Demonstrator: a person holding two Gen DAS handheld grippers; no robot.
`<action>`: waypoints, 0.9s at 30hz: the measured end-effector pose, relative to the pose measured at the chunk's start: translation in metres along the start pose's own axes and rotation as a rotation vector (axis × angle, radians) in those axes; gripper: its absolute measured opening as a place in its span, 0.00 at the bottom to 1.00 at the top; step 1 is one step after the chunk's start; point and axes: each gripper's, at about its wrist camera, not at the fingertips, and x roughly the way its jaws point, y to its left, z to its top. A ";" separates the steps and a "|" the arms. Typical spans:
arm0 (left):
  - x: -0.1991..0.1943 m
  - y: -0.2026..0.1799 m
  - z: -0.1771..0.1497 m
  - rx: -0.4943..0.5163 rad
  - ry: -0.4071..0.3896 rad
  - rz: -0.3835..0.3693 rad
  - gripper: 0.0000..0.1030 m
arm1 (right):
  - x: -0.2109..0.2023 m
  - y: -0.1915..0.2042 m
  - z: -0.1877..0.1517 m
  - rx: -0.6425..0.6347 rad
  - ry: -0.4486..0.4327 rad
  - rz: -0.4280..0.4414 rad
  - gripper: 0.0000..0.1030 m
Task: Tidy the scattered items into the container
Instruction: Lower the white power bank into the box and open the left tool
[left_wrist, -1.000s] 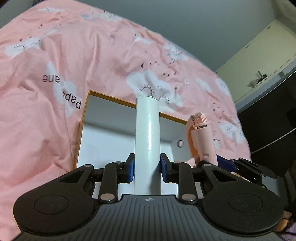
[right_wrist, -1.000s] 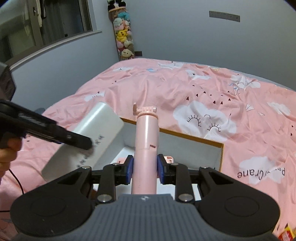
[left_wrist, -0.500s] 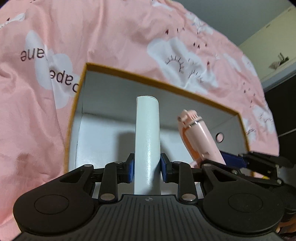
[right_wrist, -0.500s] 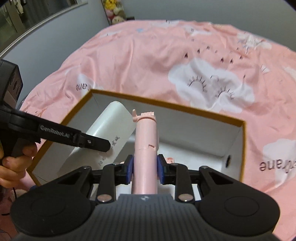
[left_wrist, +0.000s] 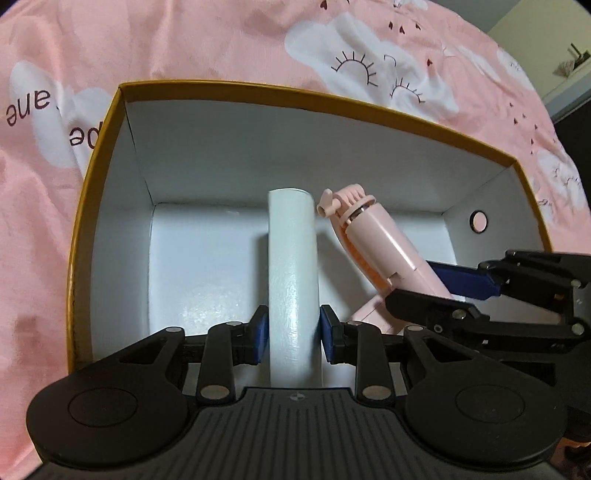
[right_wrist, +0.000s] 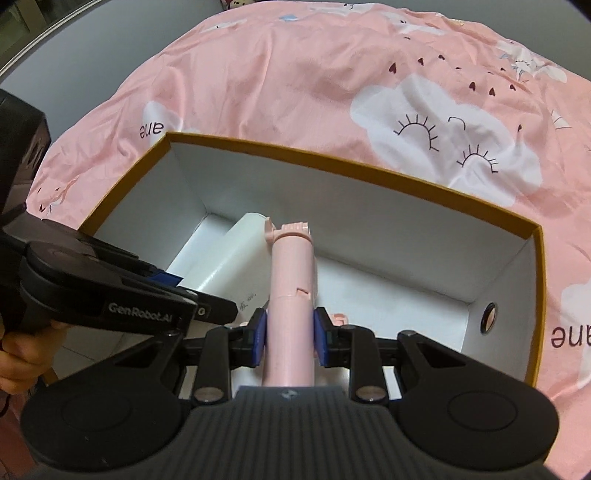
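Left gripper (left_wrist: 291, 334): clamped on a white tube (left_wrist: 292, 266), blue pads pressed to both its sides, tube pointing toward 12 o'clock, pitched steeply down into the open box (left_wrist: 295, 96). Right gripper (right_wrist: 289, 336): likewise clamped, on a pink selfie stick (right_wrist: 291, 280), its head toward 12 o'clock and inside the box. Seen from the left wrist, right gripper (left_wrist: 443, 291) reaching in from 3 o'clock, stick (left_wrist: 373, 240) slanted toward 11 o'clock, just beside the tube. Seen from the right wrist, left gripper (right_wrist: 177, 291) entering from 9 o'clock, a person's hand (right_wrist: 22, 350) on its handle at 8 o'clock. Around the box, a pink quilt (right_wrist: 295, 81) printed with sleepy white clouds.
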 end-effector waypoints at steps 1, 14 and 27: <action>-0.003 0.000 0.000 0.004 -0.007 0.010 0.32 | 0.000 0.001 0.000 -0.004 0.002 0.001 0.29; -0.033 -0.006 -0.002 0.137 -0.089 0.142 0.35 | 0.006 0.010 0.004 -0.034 0.029 0.015 0.29; -0.063 0.005 0.007 0.173 -0.190 0.245 0.34 | 0.005 0.032 0.008 -0.078 0.045 0.042 0.29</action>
